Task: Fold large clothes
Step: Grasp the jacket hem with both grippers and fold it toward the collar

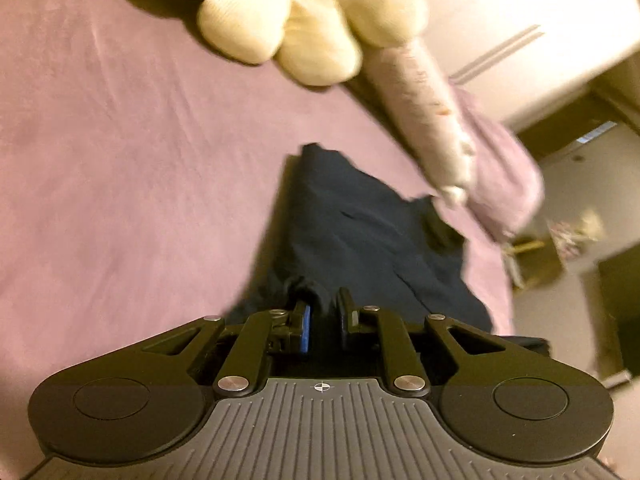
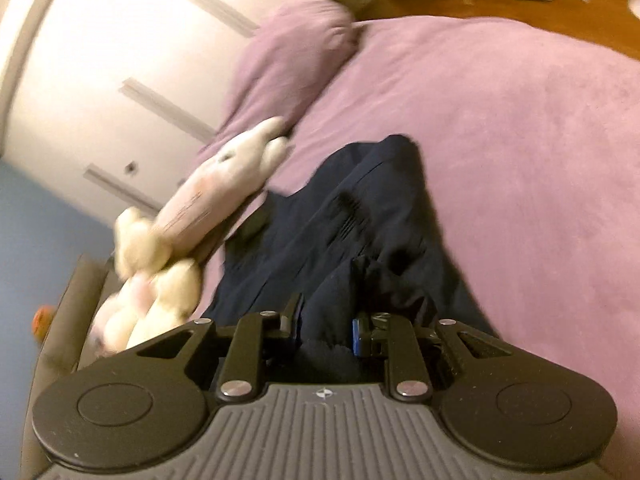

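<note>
A dark navy garment (image 1: 360, 232) lay bunched on a purple bed (image 1: 120, 140), stretching away from both grippers toward a plush toy (image 1: 304, 28) and a purple pillow (image 2: 288, 64). The left gripper (image 1: 324, 316) had its fingers nearly together, pinching a gathered edge of the cloth. The right gripper (image 2: 326, 320) stood a little wider, its fingers closed on a thicker wad of the same fabric. Both views were blurred, so seams and hems could not be made out. The cloth looked light, soft and limp, likely to sag and slide rather than hold a crease. The best hold was probably at corners or along a hem, well apart, so that it could be drawn flat.
</note>
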